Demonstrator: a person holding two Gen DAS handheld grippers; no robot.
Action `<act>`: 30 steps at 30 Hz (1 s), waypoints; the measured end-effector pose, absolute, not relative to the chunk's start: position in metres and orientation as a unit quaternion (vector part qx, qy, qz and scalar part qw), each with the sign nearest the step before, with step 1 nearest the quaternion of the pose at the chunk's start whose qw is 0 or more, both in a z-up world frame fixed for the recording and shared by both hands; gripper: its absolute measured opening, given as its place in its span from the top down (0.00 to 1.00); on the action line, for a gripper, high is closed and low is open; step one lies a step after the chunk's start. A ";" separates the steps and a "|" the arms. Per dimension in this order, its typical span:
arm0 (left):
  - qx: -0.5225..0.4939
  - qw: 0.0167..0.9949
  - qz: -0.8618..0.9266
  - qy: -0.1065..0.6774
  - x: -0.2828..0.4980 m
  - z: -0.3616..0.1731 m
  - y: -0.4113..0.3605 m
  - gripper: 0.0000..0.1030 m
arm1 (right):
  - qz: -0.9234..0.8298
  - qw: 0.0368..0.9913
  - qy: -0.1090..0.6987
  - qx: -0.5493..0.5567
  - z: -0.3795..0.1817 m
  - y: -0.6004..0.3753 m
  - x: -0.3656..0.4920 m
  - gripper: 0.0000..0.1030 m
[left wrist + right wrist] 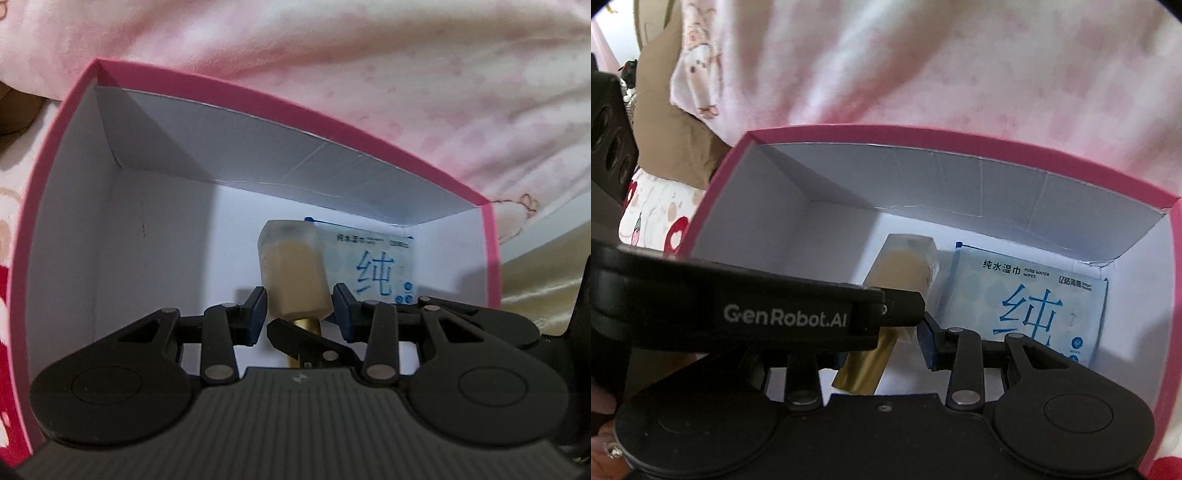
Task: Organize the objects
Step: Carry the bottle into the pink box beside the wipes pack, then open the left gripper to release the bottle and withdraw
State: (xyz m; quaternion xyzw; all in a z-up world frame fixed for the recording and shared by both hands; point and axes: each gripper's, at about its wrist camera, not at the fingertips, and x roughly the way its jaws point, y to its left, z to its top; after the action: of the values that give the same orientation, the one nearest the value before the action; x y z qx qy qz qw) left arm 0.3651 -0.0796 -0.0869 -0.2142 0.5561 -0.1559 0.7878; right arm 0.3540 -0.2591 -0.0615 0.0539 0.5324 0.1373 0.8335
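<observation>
Both grippers hang inside the pink box. The left gripper clamps the frosted bottle with its gold cap, low over the white floor. The right gripper's jaws also close on it, beside the wipes pack.
</observation>
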 end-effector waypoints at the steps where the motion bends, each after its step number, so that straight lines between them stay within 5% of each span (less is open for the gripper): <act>1: -0.211 0.788 -0.155 0.557 0.367 -0.088 -0.081 0.64 | 0.138 0.832 0.534 0.053 -0.063 -0.259 0.355 0.60; 16: -0.166 0.802 -0.145 0.555 0.374 -0.095 -0.099 0.67 | 0.112 0.842 0.527 0.008 -0.056 -0.251 0.346 0.65; 30: -0.079 0.825 -0.177 0.531 0.297 -0.015 -0.090 0.55 | 0.126 0.888 0.441 0.036 0.009 -0.266 0.242 0.55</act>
State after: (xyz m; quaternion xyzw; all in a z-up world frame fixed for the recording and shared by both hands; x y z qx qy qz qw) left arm 0.2970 -0.0896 -0.0147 -0.0786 0.5310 -0.1769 0.8250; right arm 0.2418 -0.2665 0.0086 0.0359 0.4414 0.1264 0.8877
